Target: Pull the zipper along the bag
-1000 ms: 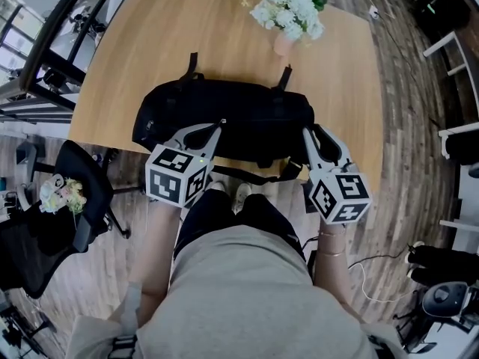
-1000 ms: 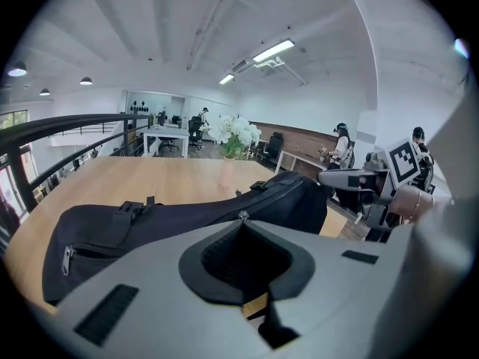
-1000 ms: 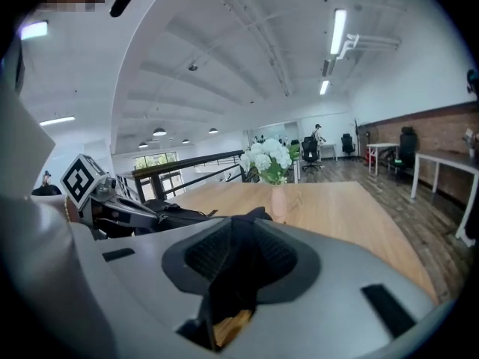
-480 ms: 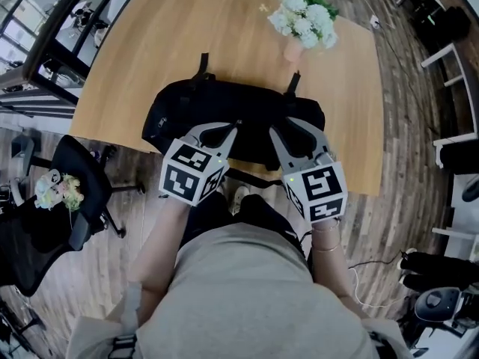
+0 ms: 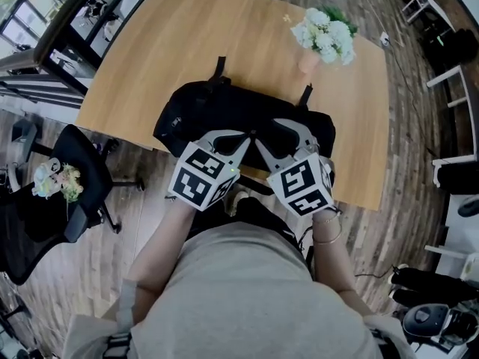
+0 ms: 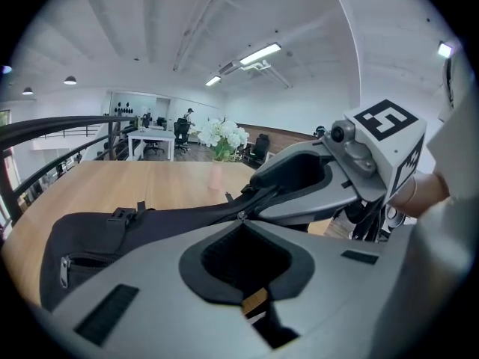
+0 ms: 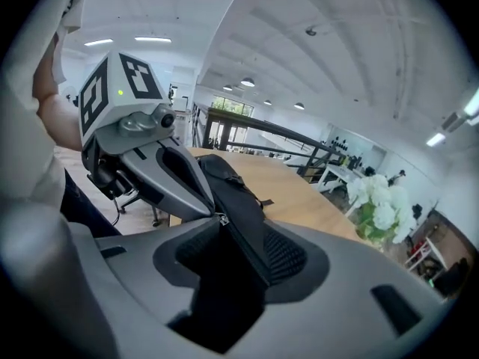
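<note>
The bag (image 5: 224,111) is set at the table's (image 5: 150,43) 6 o'clock edge. The left gripper (image 6: 239,217) appears clamped on the zipper pull (image 7: 219,218). The right gripper (image 7: 251,234), at its 3 o'clock, has just been opened wide and straddles the seam unpressed. Pulling is judged not yet begun: the fabric must be pinned, then the pull drawn.

A light wooden table (image 5: 172,43) carries a black bag (image 5: 224,114) lying along its near edge and, well apart towards the far right corner, a vase of white flowers (image 5: 323,36).

One black bag (image 5: 224,114), one flower vase (image 5: 322,42), one wooden table (image 5: 172,43), two claws, left (image 5: 250,134) and right (image 5: 274,132).
</note>
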{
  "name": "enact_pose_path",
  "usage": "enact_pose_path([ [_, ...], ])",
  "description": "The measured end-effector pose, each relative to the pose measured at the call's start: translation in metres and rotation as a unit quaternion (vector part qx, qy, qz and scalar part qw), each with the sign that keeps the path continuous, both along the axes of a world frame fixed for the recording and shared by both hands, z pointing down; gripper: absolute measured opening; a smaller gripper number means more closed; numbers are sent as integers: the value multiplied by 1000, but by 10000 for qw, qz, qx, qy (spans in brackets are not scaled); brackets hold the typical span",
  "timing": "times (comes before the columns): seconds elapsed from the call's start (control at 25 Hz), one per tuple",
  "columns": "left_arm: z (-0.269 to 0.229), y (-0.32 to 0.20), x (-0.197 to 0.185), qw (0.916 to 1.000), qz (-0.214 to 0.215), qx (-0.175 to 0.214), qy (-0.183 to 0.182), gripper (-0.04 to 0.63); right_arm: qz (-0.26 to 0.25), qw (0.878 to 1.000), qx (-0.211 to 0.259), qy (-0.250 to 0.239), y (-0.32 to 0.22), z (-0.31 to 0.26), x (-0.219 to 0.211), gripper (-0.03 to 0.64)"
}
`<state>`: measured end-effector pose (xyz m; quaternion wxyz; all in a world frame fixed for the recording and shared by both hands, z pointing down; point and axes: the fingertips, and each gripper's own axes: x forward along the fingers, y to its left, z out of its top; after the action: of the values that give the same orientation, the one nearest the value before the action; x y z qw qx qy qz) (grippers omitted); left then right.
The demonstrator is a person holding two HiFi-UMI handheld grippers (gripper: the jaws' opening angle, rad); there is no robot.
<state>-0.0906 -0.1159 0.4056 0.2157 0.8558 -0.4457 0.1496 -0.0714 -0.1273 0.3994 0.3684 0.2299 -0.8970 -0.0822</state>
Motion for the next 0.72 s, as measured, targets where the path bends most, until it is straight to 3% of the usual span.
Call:
enact_pose_path([
  [0.28, -2, 1, -3, 10000, -1, 9, 29, 17, -311, 9976, 67, 621, 2, 22, -5, 180],
  [0.72, 7, -1, -8, 9998, -83, -116, 117, 17, -420, 9971, -154, 614, 3, 31, -3, 44],
])
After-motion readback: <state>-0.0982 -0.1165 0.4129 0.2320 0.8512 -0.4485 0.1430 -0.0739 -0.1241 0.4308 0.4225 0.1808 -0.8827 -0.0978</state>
